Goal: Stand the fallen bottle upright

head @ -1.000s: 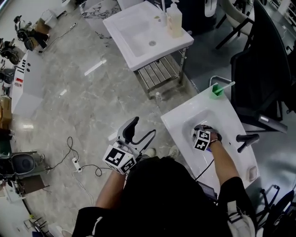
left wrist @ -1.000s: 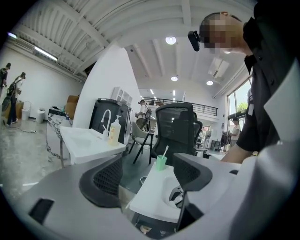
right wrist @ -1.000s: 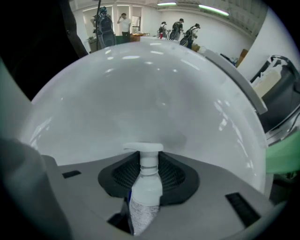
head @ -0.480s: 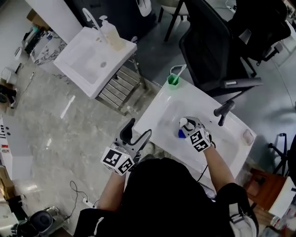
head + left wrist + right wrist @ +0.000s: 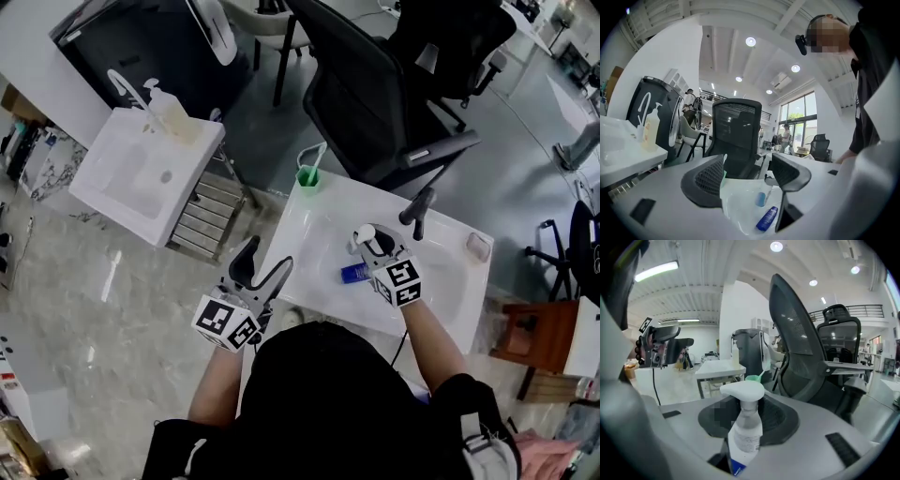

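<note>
A clear pump bottle with a white pump head (image 5: 742, 391) stands upright between the jaws of my right gripper (image 5: 743, 427), which is shut on its body. In the head view the pump head (image 5: 364, 234) shows just ahead of that gripper (image 5: 367, 244), held above the white sink basin (image 5: 441, 281). My left gripper (image 5: 267, 258) hangs open and empty over the basin's left edge. In its own view the left gripper (image 5: 747, 180) looks across the basin (image 5: 738, 208).
A small blue tube (image 5: 354, 273) lies in the basin, also seen as the blue tube (image 5: 767, 218). A black faucet (image 5: 417, 211) stands at the basin's far side, with a green cup (image 5: 307, 175) at its far left corner. A black office chair (image 5: 375, 103) is behind. A second sink (image 5: 141, 178) stands at left.
My right gripper has risen out of the basin with the bottle, which now stands upright. The left gripper has swung towards the basin's edge, and the head view has shifted.
</note>
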{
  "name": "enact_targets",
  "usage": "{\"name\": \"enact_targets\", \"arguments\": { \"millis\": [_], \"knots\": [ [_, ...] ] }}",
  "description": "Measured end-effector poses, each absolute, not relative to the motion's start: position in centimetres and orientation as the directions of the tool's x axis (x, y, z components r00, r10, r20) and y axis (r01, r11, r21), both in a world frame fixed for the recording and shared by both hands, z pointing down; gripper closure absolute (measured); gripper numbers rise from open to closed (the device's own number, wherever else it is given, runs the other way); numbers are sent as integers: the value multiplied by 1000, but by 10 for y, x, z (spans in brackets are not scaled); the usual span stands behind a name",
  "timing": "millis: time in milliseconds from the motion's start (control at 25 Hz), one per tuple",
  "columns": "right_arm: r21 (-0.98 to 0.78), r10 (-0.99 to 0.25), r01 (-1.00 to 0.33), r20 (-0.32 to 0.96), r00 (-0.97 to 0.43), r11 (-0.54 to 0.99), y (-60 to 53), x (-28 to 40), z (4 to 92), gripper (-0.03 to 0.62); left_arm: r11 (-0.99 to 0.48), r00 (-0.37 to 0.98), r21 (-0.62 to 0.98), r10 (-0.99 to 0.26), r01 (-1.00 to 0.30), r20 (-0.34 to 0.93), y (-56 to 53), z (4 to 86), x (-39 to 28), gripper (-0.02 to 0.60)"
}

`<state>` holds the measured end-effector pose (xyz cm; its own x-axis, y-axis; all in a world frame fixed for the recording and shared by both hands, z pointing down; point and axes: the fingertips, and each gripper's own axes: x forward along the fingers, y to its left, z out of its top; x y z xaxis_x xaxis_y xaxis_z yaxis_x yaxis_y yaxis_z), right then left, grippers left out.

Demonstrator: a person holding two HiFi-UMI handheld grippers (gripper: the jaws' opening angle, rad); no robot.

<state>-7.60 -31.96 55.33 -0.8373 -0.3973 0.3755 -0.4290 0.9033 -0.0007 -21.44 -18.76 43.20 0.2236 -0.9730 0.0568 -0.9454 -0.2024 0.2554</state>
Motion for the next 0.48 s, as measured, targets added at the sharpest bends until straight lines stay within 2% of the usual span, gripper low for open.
{"name": "enact_targets", "arguments": {
  "millis": [240,480],
  "knots": [
    [-35,-536,-577,327,-778,816,-367,-68,535,464,-261,277,221,-960,-940,44,-203,427,-208,244],
    [-26,-640,-684,329,-694,729,-417,-79,535,464,-232,248,228,-968,-946,44,-205,427,-219,244]
  ]
}}
